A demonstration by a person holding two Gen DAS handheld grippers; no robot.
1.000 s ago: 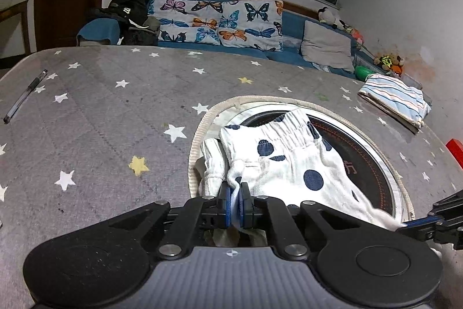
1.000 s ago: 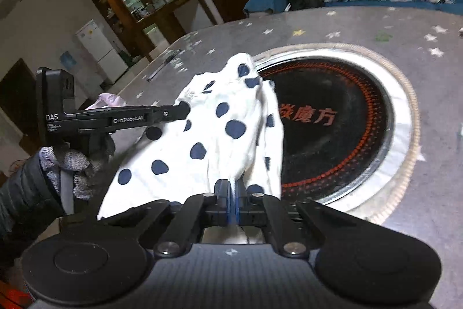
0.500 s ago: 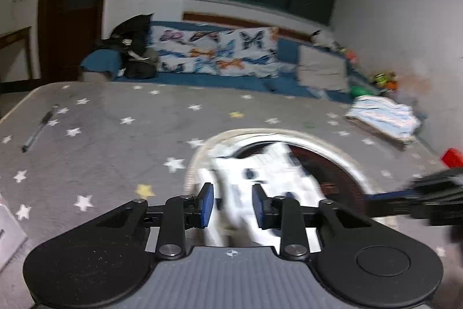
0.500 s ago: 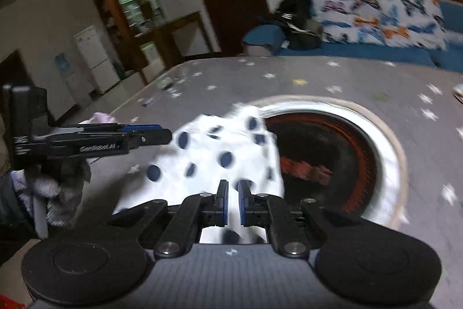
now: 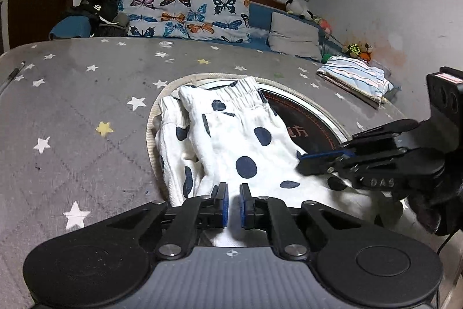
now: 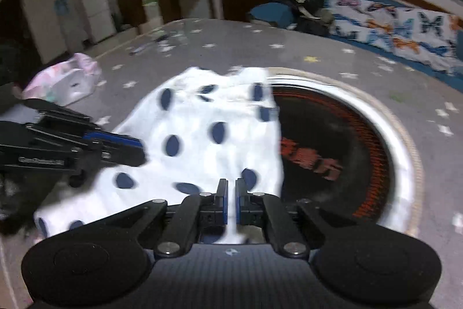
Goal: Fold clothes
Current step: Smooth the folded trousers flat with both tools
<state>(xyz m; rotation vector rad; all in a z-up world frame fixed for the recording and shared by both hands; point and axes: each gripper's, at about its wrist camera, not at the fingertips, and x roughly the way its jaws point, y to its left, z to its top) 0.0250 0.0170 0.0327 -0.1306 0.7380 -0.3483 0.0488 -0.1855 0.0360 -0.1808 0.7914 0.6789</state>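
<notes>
My left gripper [image 5: 233,203] has its jaws a little apart with nothing pinched, just above the near hem of the white polka-dot shorts [image 5: 231,135]. My right gripper [image 6: 230,200] is likewise slightly parted and empty. The shorts lie at mid-frame, one half doubled over the other, waistband toward the top, partly covering the round black hotplate [image 5: 303,118] set in the star-print table [image 5: 86,106]. I judge this a pause between folds. Next I must choose and pinch the near edge squarely, both layers together.
</notes>
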